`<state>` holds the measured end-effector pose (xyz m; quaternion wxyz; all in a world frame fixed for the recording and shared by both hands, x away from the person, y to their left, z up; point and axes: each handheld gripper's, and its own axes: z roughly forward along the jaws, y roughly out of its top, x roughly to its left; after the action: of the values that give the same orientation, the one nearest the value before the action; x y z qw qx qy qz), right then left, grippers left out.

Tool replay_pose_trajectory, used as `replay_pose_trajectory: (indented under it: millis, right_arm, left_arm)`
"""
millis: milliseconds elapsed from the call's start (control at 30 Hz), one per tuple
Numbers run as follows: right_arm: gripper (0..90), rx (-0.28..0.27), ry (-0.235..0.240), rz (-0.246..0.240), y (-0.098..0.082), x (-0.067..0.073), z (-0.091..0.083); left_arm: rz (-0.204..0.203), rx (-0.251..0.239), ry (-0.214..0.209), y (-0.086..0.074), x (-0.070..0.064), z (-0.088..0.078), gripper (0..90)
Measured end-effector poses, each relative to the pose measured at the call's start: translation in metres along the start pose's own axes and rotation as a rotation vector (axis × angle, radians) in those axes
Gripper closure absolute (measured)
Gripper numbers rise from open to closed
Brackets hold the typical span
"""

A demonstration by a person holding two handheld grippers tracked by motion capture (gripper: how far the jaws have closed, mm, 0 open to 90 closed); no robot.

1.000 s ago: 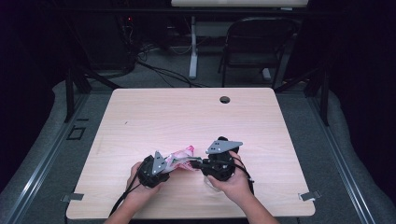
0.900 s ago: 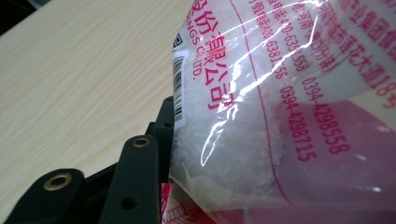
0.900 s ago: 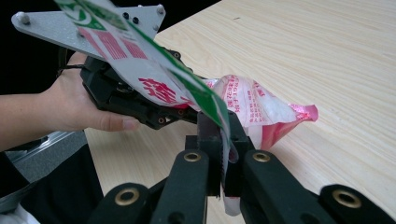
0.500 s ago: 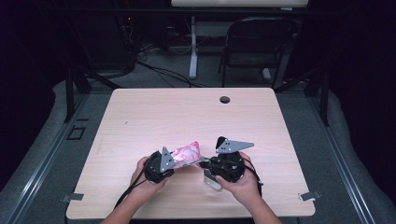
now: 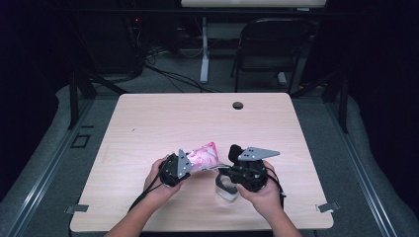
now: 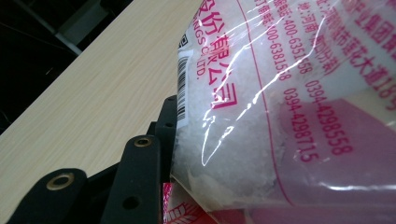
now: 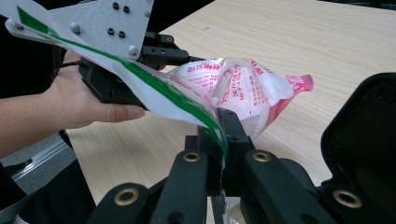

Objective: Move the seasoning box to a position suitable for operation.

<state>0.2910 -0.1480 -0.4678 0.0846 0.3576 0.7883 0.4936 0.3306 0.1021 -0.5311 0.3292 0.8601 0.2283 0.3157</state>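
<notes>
So the right hand-held gripper (image 7: 219, 135) has its two black jaws clenched tight on the edge of a thin white plastic strip with a green stripe (image 7: 140, 81), which looks like the torn-open top of the bag. From the right gripper view that strip runs up and away to the left, across the front of the other gripper's grey plate.

The left hand-held gripper (image 5: 190, 165) is grasping the clear plastic bag with pink-red printing and white grainy stuff inside (image 5: 203, 156). In the left gripper view the bag (image 6: 289, 102) sits right up against the one black jaw you can see, barcode side next to it; the other jaw is hidden behind the bag.

In the high view the bag hangs between the two grippers, held up off the light wooden table (image 5: 163, 118) near its front edge, tilted so the far end points away from the person. Just under the right hand-held gripper (image 5: 225, 173) there's a small clear glass-like container (image 5: 226, 188) standing on the table. Farther out, a round dark cable hole (image 5: 237, 105) sits near the table's back edge, well apart from everything else, and a black folding chair (image 5: 269, 49) stands on the floor behind.
</notes>
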Motion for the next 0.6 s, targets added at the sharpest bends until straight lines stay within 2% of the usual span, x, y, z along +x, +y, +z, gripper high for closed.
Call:
replay_pose_trajectory:
  millis: [400,600]
  right_arm:
    - [90.0,-0.007,-0.010,0.001,-0.004,-0.002,0.001]
    - [90.0,-0.002,-0.021,-0.001,-0.007,-0.004,0.001]
  left_arm:
    - [0.031,-0.039,0.015,0.000,0.002,0.008,63.8]
    - [0.065,-0.057,0.035,0.000,0.002,0.011,63.8]
